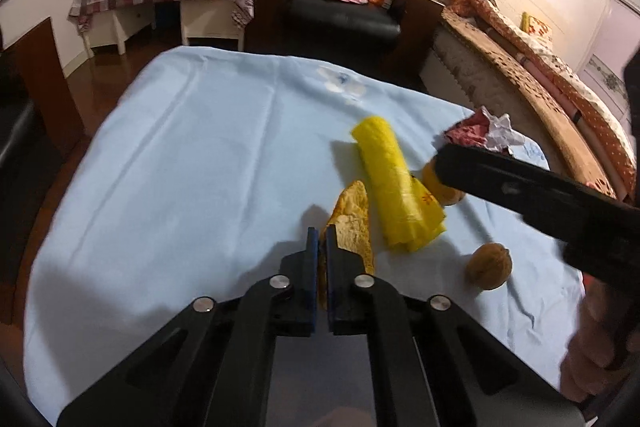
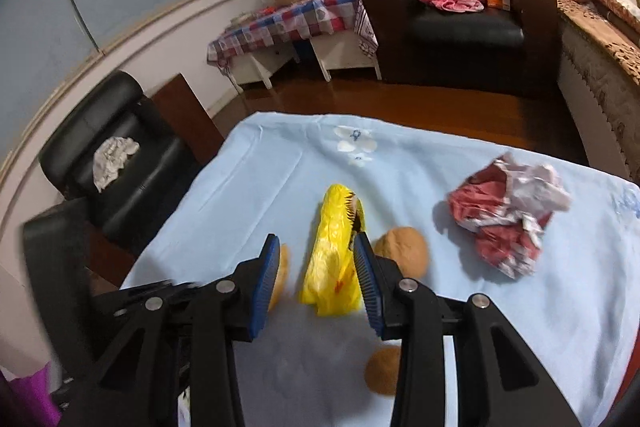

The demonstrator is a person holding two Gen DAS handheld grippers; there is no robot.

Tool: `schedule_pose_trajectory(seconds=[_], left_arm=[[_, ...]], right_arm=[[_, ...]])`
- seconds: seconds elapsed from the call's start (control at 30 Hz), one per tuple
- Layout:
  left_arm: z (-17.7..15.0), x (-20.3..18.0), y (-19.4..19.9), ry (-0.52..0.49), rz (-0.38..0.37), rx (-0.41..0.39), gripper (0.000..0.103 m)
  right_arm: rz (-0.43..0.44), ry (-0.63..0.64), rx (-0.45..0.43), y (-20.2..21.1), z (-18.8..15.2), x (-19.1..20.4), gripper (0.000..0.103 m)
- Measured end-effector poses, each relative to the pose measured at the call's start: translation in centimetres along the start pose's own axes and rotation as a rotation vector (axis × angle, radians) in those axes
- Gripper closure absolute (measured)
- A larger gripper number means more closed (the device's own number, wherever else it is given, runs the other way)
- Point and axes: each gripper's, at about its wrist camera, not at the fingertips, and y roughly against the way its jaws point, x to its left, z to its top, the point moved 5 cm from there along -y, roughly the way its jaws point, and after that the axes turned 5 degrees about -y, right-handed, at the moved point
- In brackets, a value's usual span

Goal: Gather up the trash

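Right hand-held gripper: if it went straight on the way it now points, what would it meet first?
Most likely the yellow plastic bag, which lies on the blue cloth between the open fingers of the right hand-held gripper. Depth is unclear, so it may hit the cloth just short of it.

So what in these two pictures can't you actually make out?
- Orange peel, left wrist view: its near end is hidden between the left hand-held gripper's shut fingers.
- Walnut, left wrist view: mostly behind the right hand-held gripper's dark arm.
- Crumpled red-and-white wrapper, right wrist view: blurred, print unreadable.
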Motion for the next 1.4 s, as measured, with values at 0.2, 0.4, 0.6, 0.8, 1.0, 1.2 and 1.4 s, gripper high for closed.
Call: schedule_pose_trajectory(seconds=[0.2,0.4,0.6,0.8,1.0,1.2,1.4], left_arm=[[-0.8,2.2,1.5,0.042,0.022,0.012,0.101],[-1.4,2.9,2.4,0.075,0.013,0.022,0.101],[-1.0,2.1,3.7,0.079,0.003,0.005,0.101],[-0.3,-0.1,5.7,0.047,-0.020,-0.031,0.101],[0.0,-4.8,6.8,-0.021,-0.063,-0.047,0.101],[0.5,-11.0,7.1,-0.119,-0.105,-0.055,0.101],[0.9,-17.4,6.9,-0.208,-0.125,-0.063,0.101]], right_arm=[[-0.105,0.055,0.054,-4.3,0.2,1.6,0.073],[-0.092,0.061,0.071,-5.0,-0.4,2.3,0.096],[-0.028,0.028,0.038,-0.4,-1.3,2.2,0.096],[-0.021,-0.030,-0.029,6.3,-2.7,-0.3,0.096],[-0.064,-0.098,-0.114,13.0,-3.8,-3.8,0.096],[-0.129,-0.172,-0.173,18.0,-5.3,-8.1,0.096],[-0.193,-0.237,-0.218,21.7,-7.0,-12.1,0.096]])
